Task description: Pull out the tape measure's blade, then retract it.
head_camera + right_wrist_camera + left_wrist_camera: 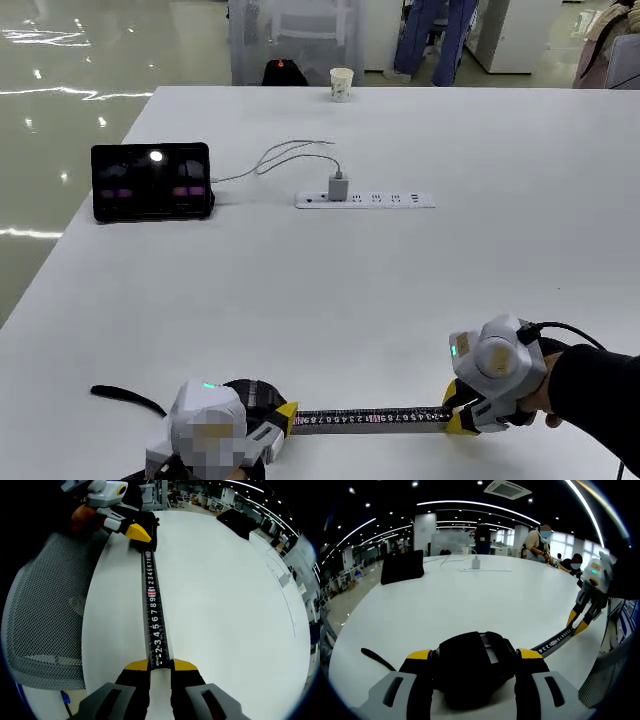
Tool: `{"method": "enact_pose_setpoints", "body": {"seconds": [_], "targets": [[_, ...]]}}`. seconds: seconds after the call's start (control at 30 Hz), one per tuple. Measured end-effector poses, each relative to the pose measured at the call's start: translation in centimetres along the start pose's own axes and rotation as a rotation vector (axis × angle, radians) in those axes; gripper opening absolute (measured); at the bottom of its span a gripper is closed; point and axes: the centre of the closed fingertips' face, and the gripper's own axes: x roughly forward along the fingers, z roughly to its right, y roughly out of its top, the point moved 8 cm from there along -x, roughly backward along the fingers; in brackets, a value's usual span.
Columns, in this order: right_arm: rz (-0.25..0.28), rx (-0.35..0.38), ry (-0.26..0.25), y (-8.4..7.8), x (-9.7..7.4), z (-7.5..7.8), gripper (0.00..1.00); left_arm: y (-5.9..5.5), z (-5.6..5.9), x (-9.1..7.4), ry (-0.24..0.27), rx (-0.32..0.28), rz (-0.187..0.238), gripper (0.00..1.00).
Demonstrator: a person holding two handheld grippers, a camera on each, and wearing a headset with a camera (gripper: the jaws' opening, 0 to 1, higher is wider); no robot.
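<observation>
While the left gripper point(475, 656) has its yellow-tipped jaws clenched around the black tape measure case point(255, 398) at the near edge of the white bench point(400, 290), the right gripper point(160, 666) has its jaws closed on the free end of the blade point(152, 605). The blade runs low along the bench in a straight line between the two grippers, with its printed numbers facing up. A black strap point(125, 397) lies on the bench just left of the case. Farther back, well apart from the tape, are a dark tablet point(151, 181) propped upright, a white power strip point(365, 200) with a charger point(338, 187) plugged into it, and a paper cup point(342, 84) near the far edge.
</observation>
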Motion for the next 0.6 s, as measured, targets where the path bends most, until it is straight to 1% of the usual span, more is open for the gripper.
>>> {"method": "enact_pose_setpoints", "body": {"seconds": [0.13, 0.6], "targets": [[0.004, 0.013, -0.005, 0.09, 0.06, 0.02, 0.12, 0.02, 0.01, -0.01, 0.000, 0.001, 0.001, 0.61], [0.014, 0.002, -0.006, 0.62, 0.33, -0.04, 0.12, 0.03, 0.07, -0.08, 0.000, 0.001, -0.003, 0.61]]}}
